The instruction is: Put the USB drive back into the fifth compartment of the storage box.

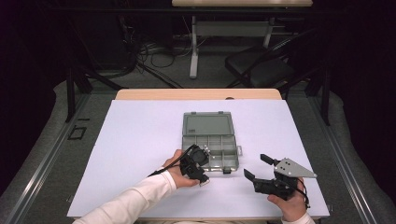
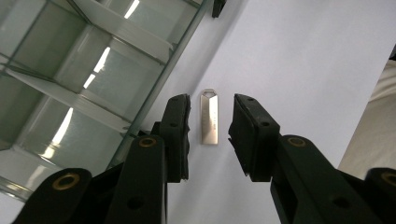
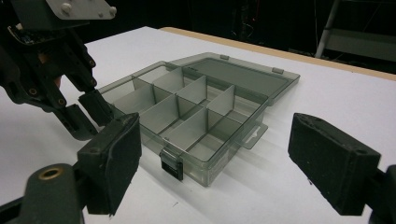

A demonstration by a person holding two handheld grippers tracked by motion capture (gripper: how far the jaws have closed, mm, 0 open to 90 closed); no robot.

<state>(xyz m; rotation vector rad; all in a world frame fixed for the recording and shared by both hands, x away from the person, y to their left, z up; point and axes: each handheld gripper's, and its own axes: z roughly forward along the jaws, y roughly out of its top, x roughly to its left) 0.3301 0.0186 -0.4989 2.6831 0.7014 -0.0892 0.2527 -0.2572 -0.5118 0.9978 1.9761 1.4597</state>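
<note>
Beside the open organizer box (image 2: 70,79) on the counter (image 1: 140,140), the left gripper (image 2: 210,123) straddles a metal USB drive (image 2: 209,116), jaws spread and not yet touching; next, closing squarely, then lifting.

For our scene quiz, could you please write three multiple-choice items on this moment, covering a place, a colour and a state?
1. Where does the metal USB stick lie?
A. on the white table beside the box
B. in a compartment
C. on the lid

2. What colour is the compartment box?
A. red
B. translucent grey
C. yellow

3. How is the box's lid?
A. shut
B. removed
C. open, lying flat

Key: 1 A, the left gripper view shows it on the white surface between the jaws of the left gripper; 2 B, its walls are see-through grey; 3 C, it lies hinged back.
</note>
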